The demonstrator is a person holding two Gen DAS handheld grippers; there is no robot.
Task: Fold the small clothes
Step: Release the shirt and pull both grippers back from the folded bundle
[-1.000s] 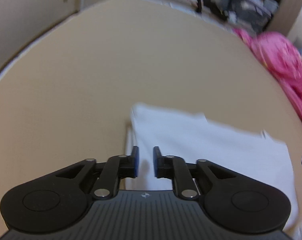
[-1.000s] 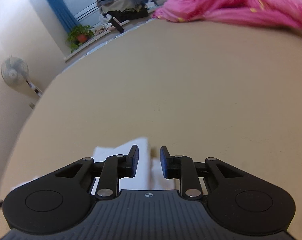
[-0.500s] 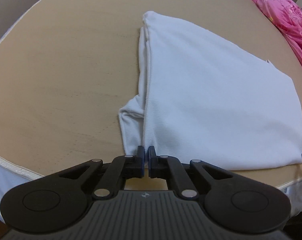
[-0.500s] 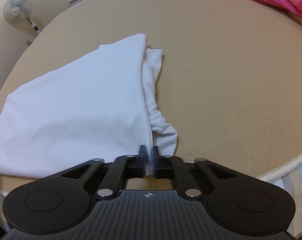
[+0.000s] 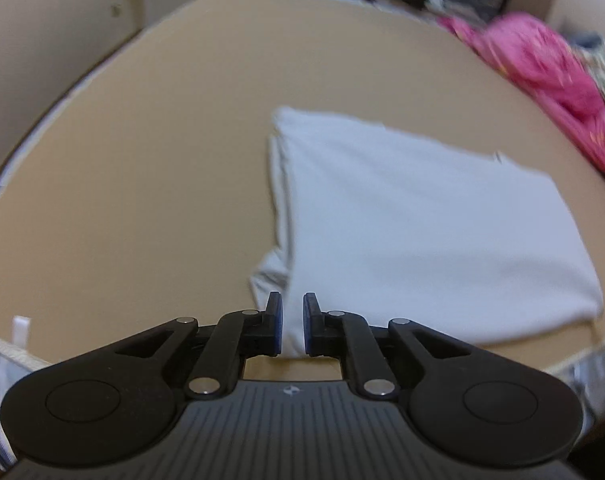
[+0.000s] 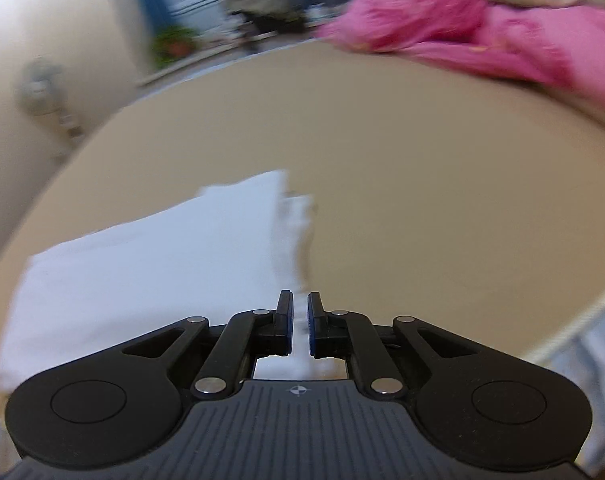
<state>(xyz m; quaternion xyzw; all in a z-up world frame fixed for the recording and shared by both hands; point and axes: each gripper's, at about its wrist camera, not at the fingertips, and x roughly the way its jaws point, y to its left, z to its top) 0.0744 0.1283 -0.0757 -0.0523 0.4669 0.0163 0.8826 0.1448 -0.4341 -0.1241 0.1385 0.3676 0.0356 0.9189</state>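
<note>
White garment (image 5: 422, 236) lying flat on the tan table (image 5: 142, 180), filling the centre and right of the left wrist view and the lower left of the right wrist view (image 6: 142, 280). Already folded at least once, judging by the doubled layers along the left edge in the left wrist view and the bunched flap poking out at its lower left. Shape roughly rectangular but still broad; edges not quite square, though blur hides fine detail.

Left gripper (image 5: 292, 324) at the bottom centre of its frame, jaws easing apart, a narrow gap showing, only the near hem of the cloth seen through it, nothing pinched. Right gripper (image 6: 300, 324) likewise at bottom centre, jaws parting slightly, white cloth visible behind the slit but not clamped.

Probably somewhere midway: 1 fold done, likely 1 or 2 more needed to bring it down to a compact packet, plus tucking that stray flap. Pink bedding (image 6: 482, 40) heaped in the upper right of both views, well apart from the garment.
</note>
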